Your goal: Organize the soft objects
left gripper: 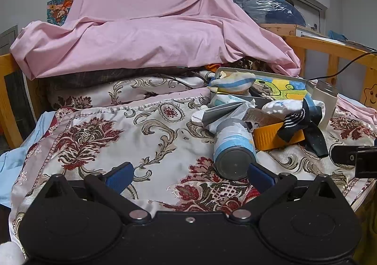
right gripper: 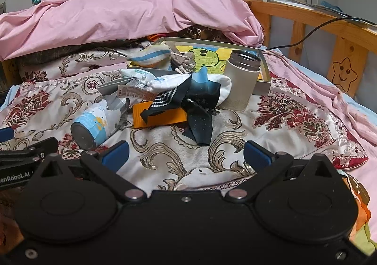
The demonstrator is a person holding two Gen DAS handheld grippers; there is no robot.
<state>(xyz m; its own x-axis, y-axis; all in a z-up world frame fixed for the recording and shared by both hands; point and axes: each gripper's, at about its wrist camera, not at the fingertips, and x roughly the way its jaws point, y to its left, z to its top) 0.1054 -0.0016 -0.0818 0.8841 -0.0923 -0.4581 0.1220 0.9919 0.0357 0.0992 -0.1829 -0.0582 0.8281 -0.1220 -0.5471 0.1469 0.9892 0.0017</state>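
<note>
Hovering low over the floral bedspread [left gripper: 117,137], the left gripper [left gripper: 190,176] has its blue fingers [left gripper: 120,176] spread wide, empty — a sock-wrapped can [left gripper: 233,147] lies just beyond, beside the sock pile [left gripper: 278,111]; from the right wrist, the right gripper [right gripper: 186,156] gapes too, holding nothing — a dark sock [right gripper: 198,104] drapes an orange card [right gripper: 160,116], near an upright white cup [right gripper: 242,81].

The left gripper [left gripper: 190,175] is matte black with round housings, silver pivot pins and blue finger pads [left gripper: 120,176]. The right gripper [right gripper: 186,155] looks alike; white lettering [right gripper: 14,176] "enRobot.AI" marks the left one's side.
</note>
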